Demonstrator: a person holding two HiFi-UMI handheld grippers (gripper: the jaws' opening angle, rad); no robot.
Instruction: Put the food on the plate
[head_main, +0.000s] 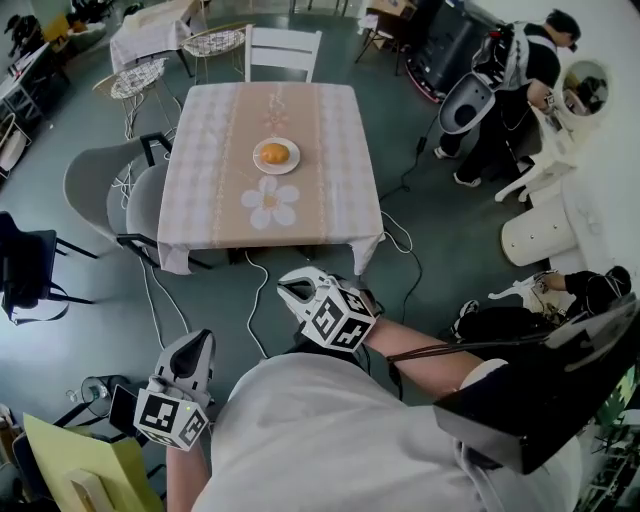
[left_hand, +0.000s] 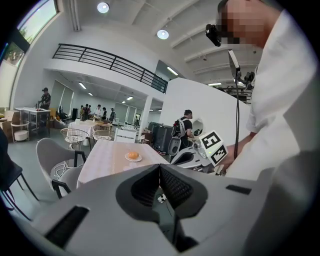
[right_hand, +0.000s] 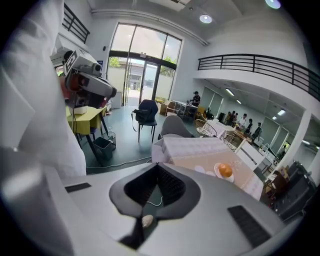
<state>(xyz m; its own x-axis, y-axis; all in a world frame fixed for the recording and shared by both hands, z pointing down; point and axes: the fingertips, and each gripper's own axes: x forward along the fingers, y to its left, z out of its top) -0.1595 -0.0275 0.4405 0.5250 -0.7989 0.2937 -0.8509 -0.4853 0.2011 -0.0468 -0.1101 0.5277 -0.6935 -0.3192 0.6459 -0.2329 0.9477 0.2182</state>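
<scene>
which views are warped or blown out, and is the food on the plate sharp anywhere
Head view: mild bending at the edges, even light, the food on the plate small but sharp. Left gripper view: strong fisheye, black corners, ceiling lamps flare. Right gripper view: same fisheye, glass doors washed out by daylight.

I saw the table (head_main: 340, 150) well ahead of both the left gripper (head_main: 197, 346) and the right gripper (head_main: 298, 292), touching neither. A pale checked cloth (head_main: 195, 190) covered it, with a peach strip down the middle. A white plate (head_main: 257, 159) sat near its centre, straight beyond the right gripper's tips. Nearer that gripper lay a white daisy shape (head_main: 270, 202); whether it was printed on the cloth or a separate mat, I couldn't tell.
</scene>
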